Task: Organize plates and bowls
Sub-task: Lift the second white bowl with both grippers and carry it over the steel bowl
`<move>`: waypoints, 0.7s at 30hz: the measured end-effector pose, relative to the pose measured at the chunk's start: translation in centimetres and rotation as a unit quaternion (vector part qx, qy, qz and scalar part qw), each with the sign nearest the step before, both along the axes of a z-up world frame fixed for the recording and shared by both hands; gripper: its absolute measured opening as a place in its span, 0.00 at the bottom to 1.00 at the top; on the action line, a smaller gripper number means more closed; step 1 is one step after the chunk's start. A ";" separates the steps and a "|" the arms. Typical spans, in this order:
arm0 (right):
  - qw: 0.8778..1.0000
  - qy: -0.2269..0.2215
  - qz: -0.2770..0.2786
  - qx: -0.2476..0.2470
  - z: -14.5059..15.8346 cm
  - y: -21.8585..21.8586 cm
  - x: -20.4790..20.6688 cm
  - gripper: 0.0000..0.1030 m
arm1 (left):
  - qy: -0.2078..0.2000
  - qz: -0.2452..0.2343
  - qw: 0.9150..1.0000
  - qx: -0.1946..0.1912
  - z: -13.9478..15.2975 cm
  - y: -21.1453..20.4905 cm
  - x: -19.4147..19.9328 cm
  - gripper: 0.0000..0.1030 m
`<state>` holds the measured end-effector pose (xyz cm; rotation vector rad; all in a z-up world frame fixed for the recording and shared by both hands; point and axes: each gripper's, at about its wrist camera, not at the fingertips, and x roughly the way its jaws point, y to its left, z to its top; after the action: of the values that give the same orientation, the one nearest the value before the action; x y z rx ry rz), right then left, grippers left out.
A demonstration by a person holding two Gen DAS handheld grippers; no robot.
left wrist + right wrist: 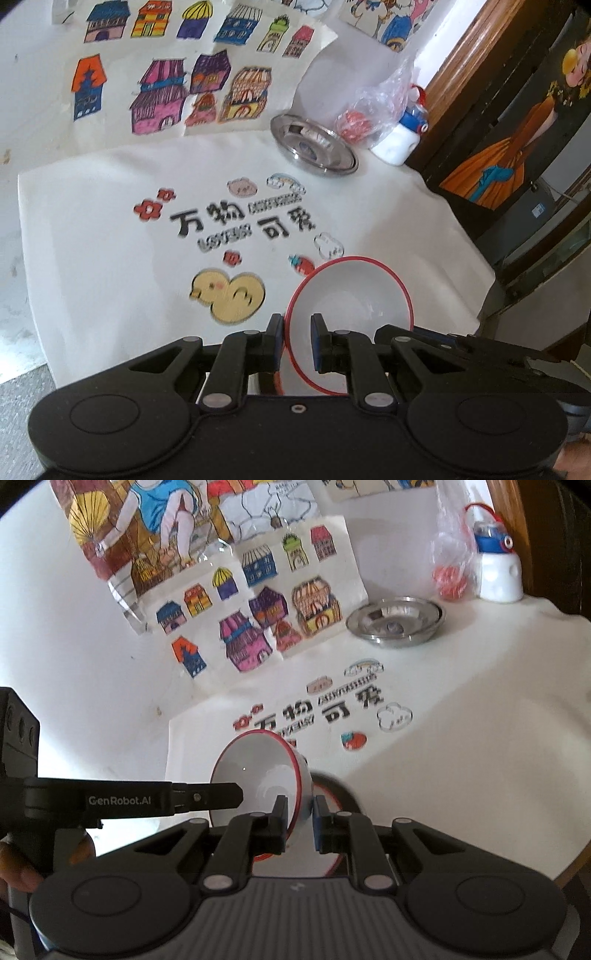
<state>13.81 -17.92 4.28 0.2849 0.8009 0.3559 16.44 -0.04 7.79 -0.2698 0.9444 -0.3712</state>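
Left claw (297, 341): clamped on the red rim of a white bowl (351, 317), which tilts up just ahead of it.
Right claw (299, 821): clamped on the wall of the same bowl (258, 771).
Steel dish (314, 147): far ahead, on the white cloth (92, 240).
Plastic bag (376, 107): beyond the dish.
White bottle (498, 576): beside the bag.

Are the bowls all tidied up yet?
Not yet; nothing looks stacked. The left gripper and right gripper both pinch the rim of one red-rimmed bowl, held tilted above the cloth. The steel dish sits alone at the back.
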 end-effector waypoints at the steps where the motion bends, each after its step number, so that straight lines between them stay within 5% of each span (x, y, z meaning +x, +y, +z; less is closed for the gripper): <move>1: 1.000 0.004 0.000 0.001 -0.2 -0.1 -0.1 0.15 | 0.003 -0.001 1.000 0.002 -0.2 0.0 -0.2 0.14; 21: 0.999 0.039 0.011 -0.005 -1.5 -0.5 -0.1 0.18 | 0.013 -0.030 0.998 0.051 -1.9 -1.8 -1.0 0.15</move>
<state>13.73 -18.44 2.78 0.2823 0.8824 0.3639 15.47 -1.79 5.93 -0.1545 0.9951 -0.3738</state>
